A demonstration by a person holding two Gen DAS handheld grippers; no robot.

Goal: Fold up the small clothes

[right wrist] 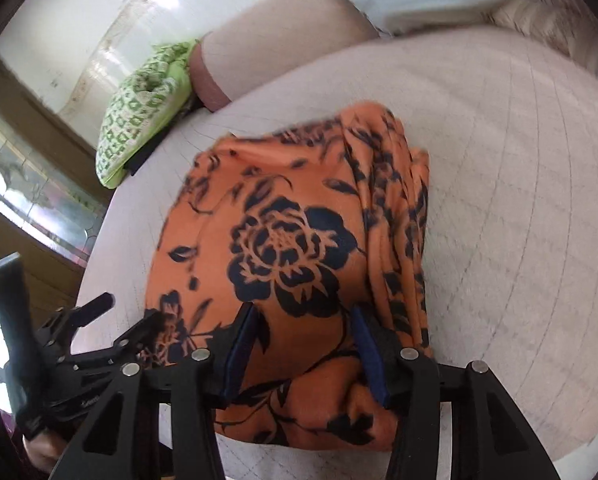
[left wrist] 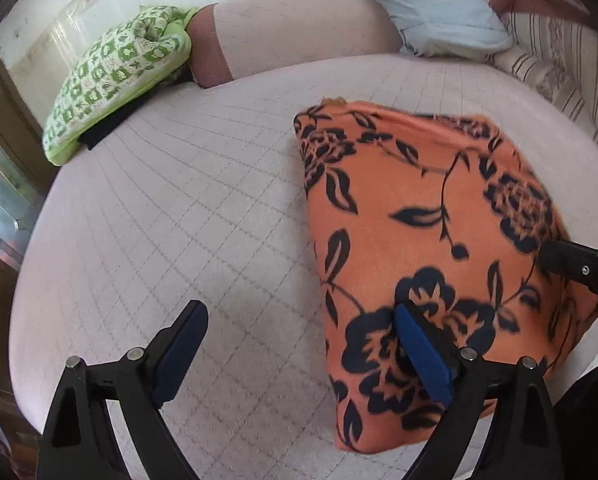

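Observation:
An orange garment (left wrist: 419, 220) with black flowers lies folded on the pale gridded bed sheet (left wrist: 179, 200). My left gripper (left wrist: 299, 308) is open wide at the garment's near left edge. Its right finger (left wrist: 419, 352) rests over the fabric and its left finger is over bare sheet. A finger (left wrist: 567, 260) of my right gripper reaches in over the garment's right side. In the right wrist view the garment (right wrist: 291, 240) has bunched folds along its right side. My right gripper (right wrist: 303, 312) stands open over its near end, with fabric between the fingers but not pinched. The left gripper (right wrist: 131, 308) shows at lower left.
A green checked pillow (left wrist: 115, 80) lies at the bed's far left corner. A pale blue pillow (left wrist: 439, 4) and a striped cushion (left wrist: 559, 64) sit at the back right. A pink bolster (left wrist: 299, 24) runs along the back. The bed's edge curves down the left.

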